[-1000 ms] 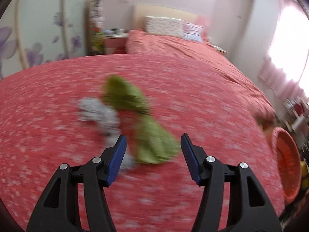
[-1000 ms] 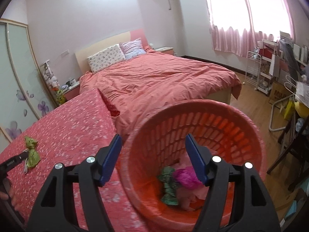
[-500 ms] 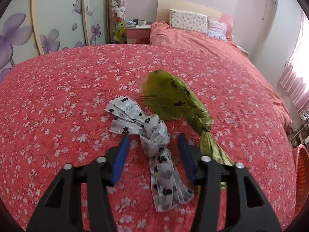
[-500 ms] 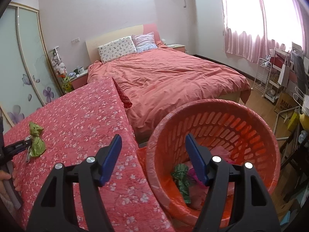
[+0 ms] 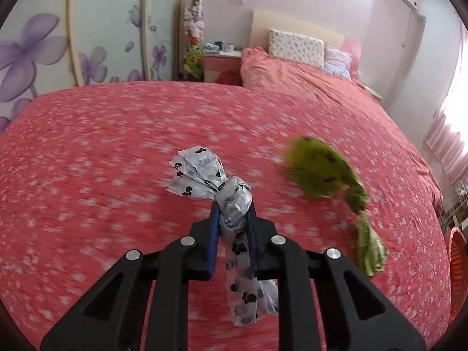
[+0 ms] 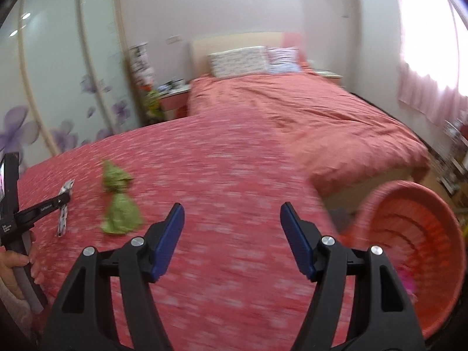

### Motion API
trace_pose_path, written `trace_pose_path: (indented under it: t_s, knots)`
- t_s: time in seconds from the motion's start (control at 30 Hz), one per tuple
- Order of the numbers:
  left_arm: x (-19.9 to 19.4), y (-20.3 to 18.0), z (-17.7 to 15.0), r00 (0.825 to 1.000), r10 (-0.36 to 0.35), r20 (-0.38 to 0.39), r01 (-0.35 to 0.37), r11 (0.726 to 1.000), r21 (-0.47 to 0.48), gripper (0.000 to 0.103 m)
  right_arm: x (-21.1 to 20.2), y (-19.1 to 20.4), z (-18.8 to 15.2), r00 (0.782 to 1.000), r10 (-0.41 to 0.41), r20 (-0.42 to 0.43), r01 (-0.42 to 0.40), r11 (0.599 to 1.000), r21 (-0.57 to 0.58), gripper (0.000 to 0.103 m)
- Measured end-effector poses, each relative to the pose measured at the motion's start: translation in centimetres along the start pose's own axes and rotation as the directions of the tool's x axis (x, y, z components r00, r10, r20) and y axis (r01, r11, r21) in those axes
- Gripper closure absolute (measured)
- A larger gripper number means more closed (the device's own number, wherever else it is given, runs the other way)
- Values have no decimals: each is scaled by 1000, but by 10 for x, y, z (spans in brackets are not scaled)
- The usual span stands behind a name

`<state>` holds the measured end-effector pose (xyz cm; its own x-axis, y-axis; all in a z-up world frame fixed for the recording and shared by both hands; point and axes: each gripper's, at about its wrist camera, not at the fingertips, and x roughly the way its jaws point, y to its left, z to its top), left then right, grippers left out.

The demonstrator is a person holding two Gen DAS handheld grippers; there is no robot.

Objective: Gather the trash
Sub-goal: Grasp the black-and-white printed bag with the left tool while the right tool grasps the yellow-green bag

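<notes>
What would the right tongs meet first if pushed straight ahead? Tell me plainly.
Probably only the red floral bedspread. The open right tongs have nothing between them; the green knotted bag lies off left and the orange basket off right. Blur leaves depth uncertain.

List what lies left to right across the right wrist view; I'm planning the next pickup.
Left gripper holding the white bag → green bag → right gripper, open → orange basket.

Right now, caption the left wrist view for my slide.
Left gripper clamps a knotted paw-print bag; green bag lies beside it.
</notes>
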<state>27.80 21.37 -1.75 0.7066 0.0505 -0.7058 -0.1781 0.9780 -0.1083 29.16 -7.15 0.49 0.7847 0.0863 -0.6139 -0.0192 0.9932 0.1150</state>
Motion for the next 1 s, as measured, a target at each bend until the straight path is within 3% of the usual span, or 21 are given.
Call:
trace_pose_path:
  t_s: [0.2,0.5,0.6,0.67,0.73,0.8,1.0]
  knots:
    - [-19,44,7,999,26,35,-24,998,-50,86,42,95,14,993,109,-38,-113,988,-108,37]
    - [-24,83,9,998,41,39,-36,993,-111,85,109,169,24,981,126,-149,-146,980,-134,48]
    - [-24,87,7,999,38,38,-34,993,-113,86,124,173,24,982,89,-164,-113,983,-142,48]
    - [-23,85,6,999,34,36,-30,994,-109,85,130,171,24,982,75,-176,-101,985,-142,54]
    - [-22,83,7,999,28,34,-24,995,-100,85,134,160,19,977,67,-204,-97,986,-139,75]
    - [-21,76,6,999,18,32,-15,996,-89,85,136,148,15,974,53,-219,-82,988,-129,84]
    - [-25,49,2,999,-17,31,18,999,-45,85,106,98,12,988,20,-152,-30,998,-63,86]
